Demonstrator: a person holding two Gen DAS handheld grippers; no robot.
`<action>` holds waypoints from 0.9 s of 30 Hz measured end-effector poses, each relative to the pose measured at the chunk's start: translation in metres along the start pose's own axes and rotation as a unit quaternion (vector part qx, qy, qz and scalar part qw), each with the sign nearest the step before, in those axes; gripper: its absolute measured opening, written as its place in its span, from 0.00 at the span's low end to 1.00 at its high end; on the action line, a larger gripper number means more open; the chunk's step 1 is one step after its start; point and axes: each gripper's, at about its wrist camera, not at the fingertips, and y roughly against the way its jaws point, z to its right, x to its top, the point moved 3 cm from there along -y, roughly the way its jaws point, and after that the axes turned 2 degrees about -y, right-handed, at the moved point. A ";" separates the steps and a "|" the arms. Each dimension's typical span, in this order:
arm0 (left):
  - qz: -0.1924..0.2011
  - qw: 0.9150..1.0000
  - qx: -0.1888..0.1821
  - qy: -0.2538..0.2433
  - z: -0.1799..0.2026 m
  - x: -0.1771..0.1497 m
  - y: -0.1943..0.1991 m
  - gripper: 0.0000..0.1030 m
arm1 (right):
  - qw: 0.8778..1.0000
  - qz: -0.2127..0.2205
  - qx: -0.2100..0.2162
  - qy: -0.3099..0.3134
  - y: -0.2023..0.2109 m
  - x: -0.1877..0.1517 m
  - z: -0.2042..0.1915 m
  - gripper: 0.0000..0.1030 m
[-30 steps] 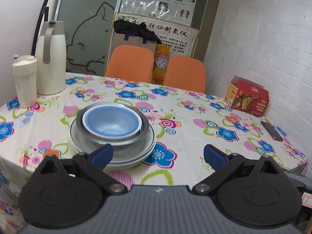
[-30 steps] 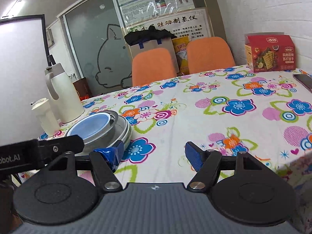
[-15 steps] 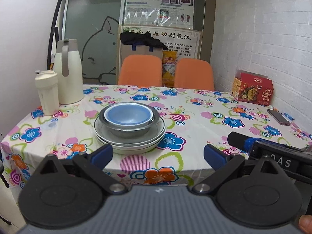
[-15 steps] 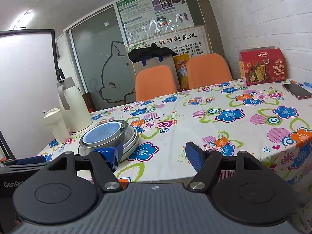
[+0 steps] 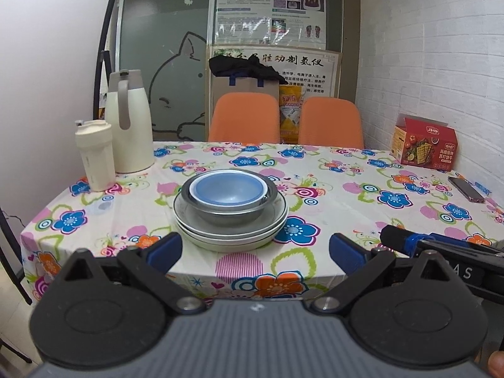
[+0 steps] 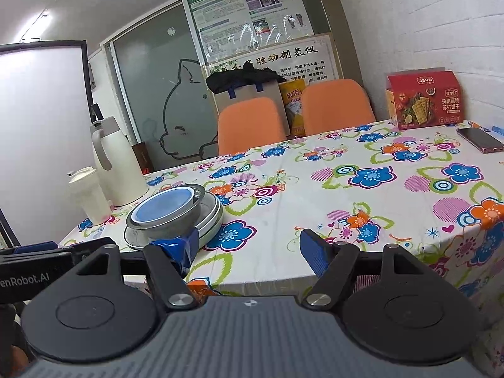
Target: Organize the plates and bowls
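Left gripper [image 5: 255, 249]: jaws standing wide, gripping nothing; hovering off the table's near edge, facing the stack
Right gripper [image 6: 249, 247]: jaws spread wide, empty; hanging off the near edge, right of the stack
Blue bowl [image 5: 229, 188]: sitting inside the metal bowl [image 5: 220, 217]
Plates [image 5: 233, 236]: lying stacked under both bowls, near the table's near-left corner
Table [image 5: 330, 220]: wearing a flowered cloth
Tumbler [image 5: 94, 154]: standing at the left edge, just beside the cream jug [image 5: 129, 123]
Phone [image 6: 480, 140]: lying at the right edge
Red box [image 6: 425, 100]: sitting at the far-right corner
Orange chairs [image 5: 245, 116]: standing behind the far edge
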 end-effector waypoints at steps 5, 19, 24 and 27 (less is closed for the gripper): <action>-0.005 1.000 0.002 0.002 -0.001 -0.001 0.000 0.96 | 1.000 -0.008 -0.001 0.004 -0.003 -0.002 -0.001 0.55; -0.008 1.000 0.007 -0.001 0.000 -0.002 0.001 0.96 | 1.000 -0.012 0.002 0.010 -0.003 -0.003 -0.006 0.56; -0.007 1.000 0.008 -0.001 0.000 -0.001 0.002 0.96 | 1.000 -0.013 0.004 0.011 -0.003 -0.004 -0.007 0.56; -0.003 1.000 0.000 -0.002 -0.001 -0.001 0.002 0.96 | 1.000 -0.013 0.004 0.009 -0.002 -0.004 -0.007 0.56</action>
